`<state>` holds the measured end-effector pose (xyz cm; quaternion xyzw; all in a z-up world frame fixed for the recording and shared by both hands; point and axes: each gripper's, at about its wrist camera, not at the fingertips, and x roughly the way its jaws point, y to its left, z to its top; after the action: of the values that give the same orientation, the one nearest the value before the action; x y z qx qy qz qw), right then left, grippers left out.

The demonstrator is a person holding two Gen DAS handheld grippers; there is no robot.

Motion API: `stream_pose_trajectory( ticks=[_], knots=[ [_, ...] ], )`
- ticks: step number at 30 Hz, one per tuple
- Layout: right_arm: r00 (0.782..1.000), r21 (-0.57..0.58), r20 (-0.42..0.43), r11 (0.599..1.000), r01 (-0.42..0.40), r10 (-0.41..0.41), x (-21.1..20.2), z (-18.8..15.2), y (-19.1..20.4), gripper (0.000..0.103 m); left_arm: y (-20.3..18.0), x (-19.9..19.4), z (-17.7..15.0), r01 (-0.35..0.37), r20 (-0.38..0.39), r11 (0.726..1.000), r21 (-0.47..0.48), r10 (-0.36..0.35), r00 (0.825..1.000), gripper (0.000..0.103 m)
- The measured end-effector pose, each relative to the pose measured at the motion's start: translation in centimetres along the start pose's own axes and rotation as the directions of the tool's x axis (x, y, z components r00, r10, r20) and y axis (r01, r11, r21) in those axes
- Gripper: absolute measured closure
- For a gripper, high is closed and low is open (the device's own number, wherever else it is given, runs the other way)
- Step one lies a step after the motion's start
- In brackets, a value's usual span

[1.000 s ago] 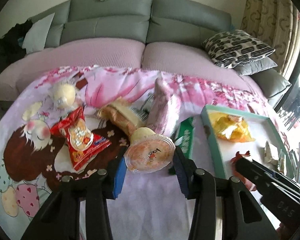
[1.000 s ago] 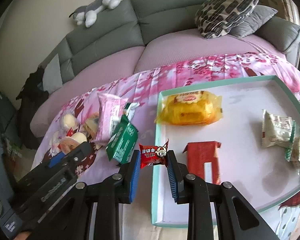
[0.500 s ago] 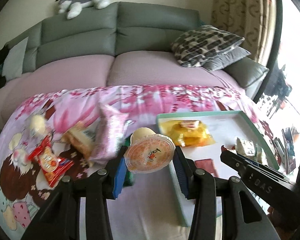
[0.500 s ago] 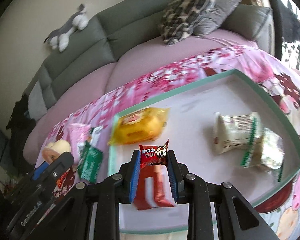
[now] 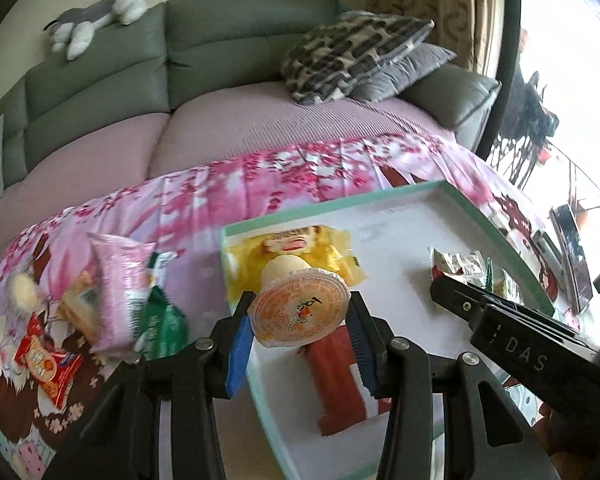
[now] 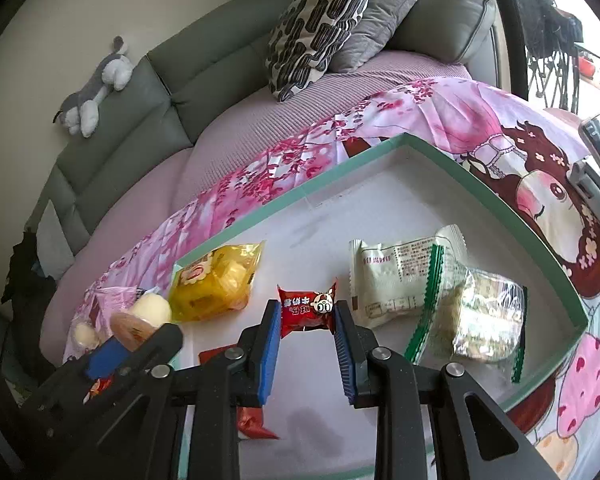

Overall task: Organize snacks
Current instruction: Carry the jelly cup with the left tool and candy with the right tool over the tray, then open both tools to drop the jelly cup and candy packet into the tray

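Lying beneath both held snacks, tray [image 6: 500,184] carries yellow packet [image 6: 216,280].

Four snack packets [image 6: 404,276] lie in the tray [image 6: 500,216]; others [image 5: 120,292] lie left of it.

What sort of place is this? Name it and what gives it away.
Most likely a home living room. A grey-green sofa with patterned cushions and a plush toy on its back stands behind a low surface draped in a pink cartoon cloth, and a patterned curtain hangs by a bright window.
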<state>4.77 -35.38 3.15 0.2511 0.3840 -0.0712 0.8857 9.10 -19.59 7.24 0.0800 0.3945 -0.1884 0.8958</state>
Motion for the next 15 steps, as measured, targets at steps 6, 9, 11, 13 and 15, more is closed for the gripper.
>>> stream_pose_trajectory(
  ticks=[6,9,11,13,15],
  knots=[
    [1.0,-0.003,0.019,1.0,0.006,-0.006,0.7,0.8,0.0,0.075,-1.1,2.2,0.5,0.004,-0.042,1.0,0.023,-0.003,0.999,0.056],
    [0.999,0.0,0.034,1.0,0.0,0.0,0.5,1.1,0.0,0.075,-1.4,2.9,0.7,0.001,-0.051,1.0,0.031,0.0,0.999,0.056],
    [0.999,0.002,0.04,1.0,0.0,0.0,0.5,1.2,0.0,0.075,-1.4,3.4,0.8,-0.002,-0.055,1.0,0.031,0.003,0.998,0.056],
    [0.999,0.002,0.043,1.0,0.005,-0.005,0.5,1.2,0.0,0.075,-1.4,3.8,0.9,-0.004,-0.059,1.0,0.027,0.006,0.998,0.056],
    [0.999,0.006,0.043,1.0,0.007,-0.007,0.5,1.2,-0.1,0.075,-1.4,4.0,1.0,-0.005,-0.058,1.0,0.025,0.007,0.998,0.056]
  ],
)
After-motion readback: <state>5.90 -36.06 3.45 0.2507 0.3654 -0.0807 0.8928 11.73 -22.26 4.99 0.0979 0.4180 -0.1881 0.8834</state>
